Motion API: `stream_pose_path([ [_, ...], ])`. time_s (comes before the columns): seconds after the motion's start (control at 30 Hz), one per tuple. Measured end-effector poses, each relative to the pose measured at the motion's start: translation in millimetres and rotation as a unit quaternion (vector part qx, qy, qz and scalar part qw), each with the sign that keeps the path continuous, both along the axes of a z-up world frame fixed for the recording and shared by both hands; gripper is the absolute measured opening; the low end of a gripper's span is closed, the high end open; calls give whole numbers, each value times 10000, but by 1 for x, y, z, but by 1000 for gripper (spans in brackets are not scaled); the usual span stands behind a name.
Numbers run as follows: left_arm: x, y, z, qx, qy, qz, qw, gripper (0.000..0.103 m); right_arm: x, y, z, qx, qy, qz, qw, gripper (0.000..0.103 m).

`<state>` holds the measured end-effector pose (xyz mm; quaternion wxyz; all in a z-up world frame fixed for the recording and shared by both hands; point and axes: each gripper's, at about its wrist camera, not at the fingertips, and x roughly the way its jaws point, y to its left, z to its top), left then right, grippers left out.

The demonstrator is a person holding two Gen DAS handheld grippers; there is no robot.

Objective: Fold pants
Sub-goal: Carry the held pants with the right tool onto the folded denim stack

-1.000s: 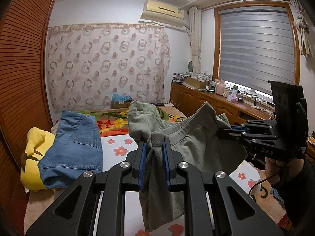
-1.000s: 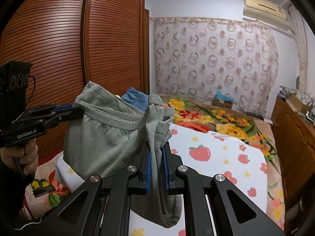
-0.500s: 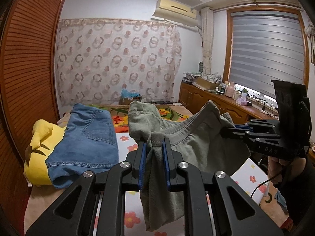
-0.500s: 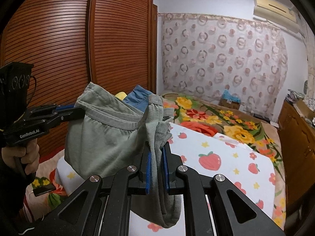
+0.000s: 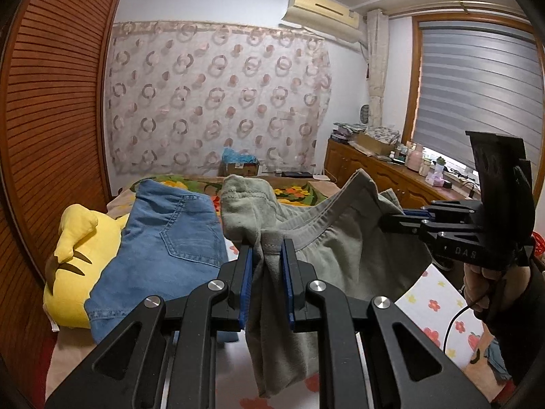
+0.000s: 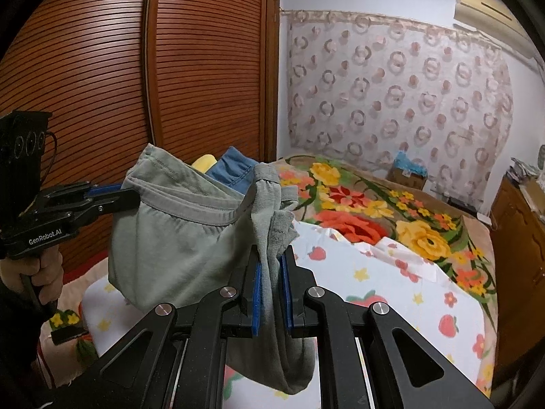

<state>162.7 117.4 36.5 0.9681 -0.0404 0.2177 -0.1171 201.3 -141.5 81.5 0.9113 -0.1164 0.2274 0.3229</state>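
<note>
We hold the grey-green cotton pants with a ribbed elastic waistband point(image 5: 344, 255) up in the air between our two tools, above the bed with the white fruit-and-flower print sheet point(image 6: 391, 289). Nothing of the garment rests flat yet

Left gripper point(image 5: 266, 255): blue-padded jaws pressed together on a bunch of waistband cloth, a thick wad standing up above the tips, the rest hanging down below the frame
Right gripper point(image 6: 271, 266): same state, pinching a gathered fold of the waistband; a loose tail droops under it

From each wrist view we see the other tool off to the side, clamped on the far end of the band, so the waistband sags in a shallow curve between the two grips

Progress, as we judge it: early. The pants are picked up and spread by the waist, but no crease or fold shows. Left to do, likely: lay them down on the sheet, smooth them, bring leg over leg, then fold across

Look of the cloth: soft, limp knit, wrinkled, stitched hem lines visible along the band; the legs hang bunched and we cannot tell how they lie against each other

Beyond, on the far side of the bed: a blue denim garment with a back pocket point(image 5: 170, 238) draped over a yellow plush toy point(image 5: 75, 255), both beside the brown slatted wardrobe doors point(image 6: 102, 68)
</note>
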Motion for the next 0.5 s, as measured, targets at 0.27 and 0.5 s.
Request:
stream_pose_path([
  [0.27, 21, 18, -5, -78, 38, 240, 9997, 17, 48, 25, 3, -195, 16, 259, 9995, 10],
  [0.5, 38, 38, -12, 68, -7, 665, 9978, 17, 99, 56, 9, -340, -77, 687, 9970, 10],
])
